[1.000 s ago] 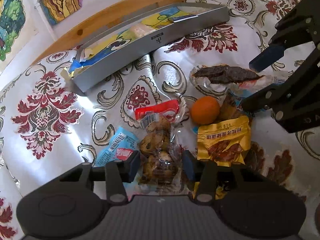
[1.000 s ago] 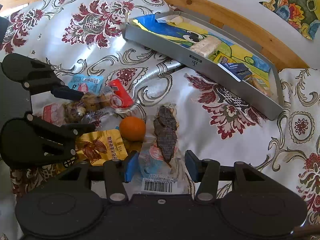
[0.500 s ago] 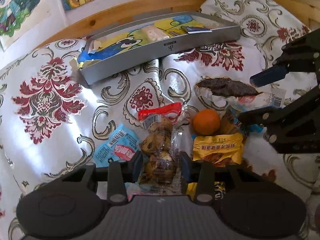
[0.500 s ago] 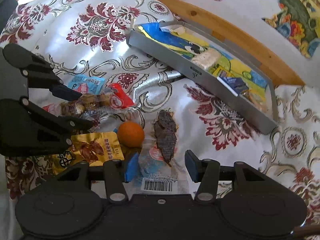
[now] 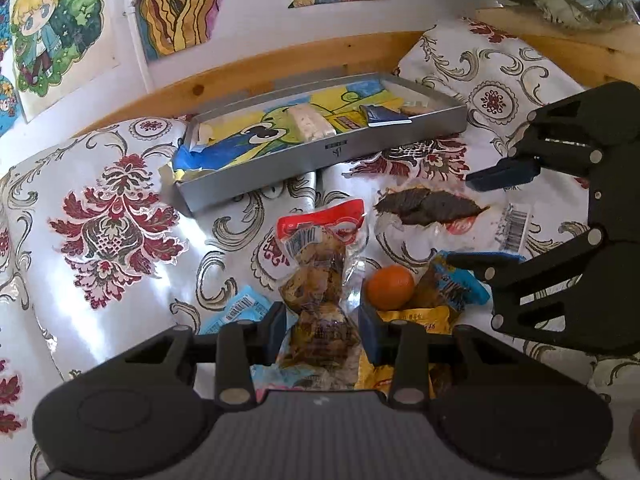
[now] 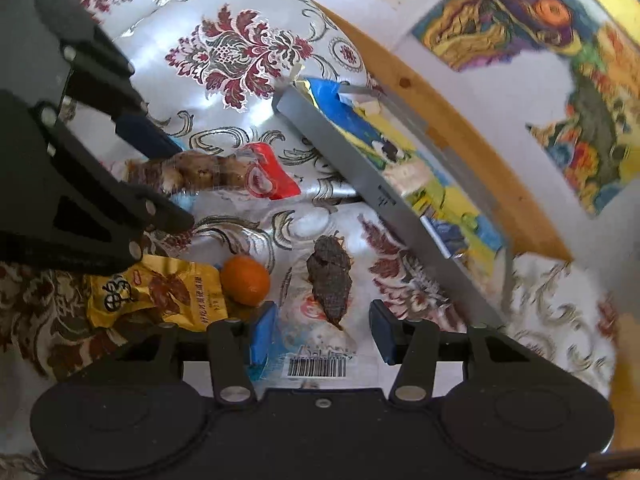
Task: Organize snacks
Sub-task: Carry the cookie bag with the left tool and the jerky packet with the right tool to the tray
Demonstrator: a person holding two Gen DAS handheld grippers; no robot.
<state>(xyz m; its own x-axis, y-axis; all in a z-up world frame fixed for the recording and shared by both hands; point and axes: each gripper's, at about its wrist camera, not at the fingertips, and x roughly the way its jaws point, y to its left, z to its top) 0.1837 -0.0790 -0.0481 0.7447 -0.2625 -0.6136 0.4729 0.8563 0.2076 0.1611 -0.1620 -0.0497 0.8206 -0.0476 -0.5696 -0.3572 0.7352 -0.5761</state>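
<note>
Nearest us, our left gripper (image 5: pixel 322 326) pinches the clear bag of round cookies (image 5: pixel 316 280), its pads pressed against the bag's lower end while the red-printed top points away toward the tray. The bag looks light and crinkly, and the cookies inside seem brittle, so we judge a gentle squeeze low on the bag, where the film bunches, safer than crushing the middle.

Our right gripper (image 6: pixel 322 334) stands spread, its jaws on either side of the clear packet of dark dried snack (image 6: pixel 330 280), which lies flat on the patterned cloth (image 6: pixel 236 52) with its barcode end toward us. That packet seems thin, floppy and slick; we would take it by the sealed edge near the barcode.

Just beside it lie an orange (image 6: pixel 245 280) and a yellow foil pouch (image 6: pixel 156 294), touching one another; the orange may roll if nudged.

Further off sits the grey tray (image 5: pixel 320 152), already holding a pale bar and a dark blue packet, with a wooden rail and wall pictures behind.
</note>
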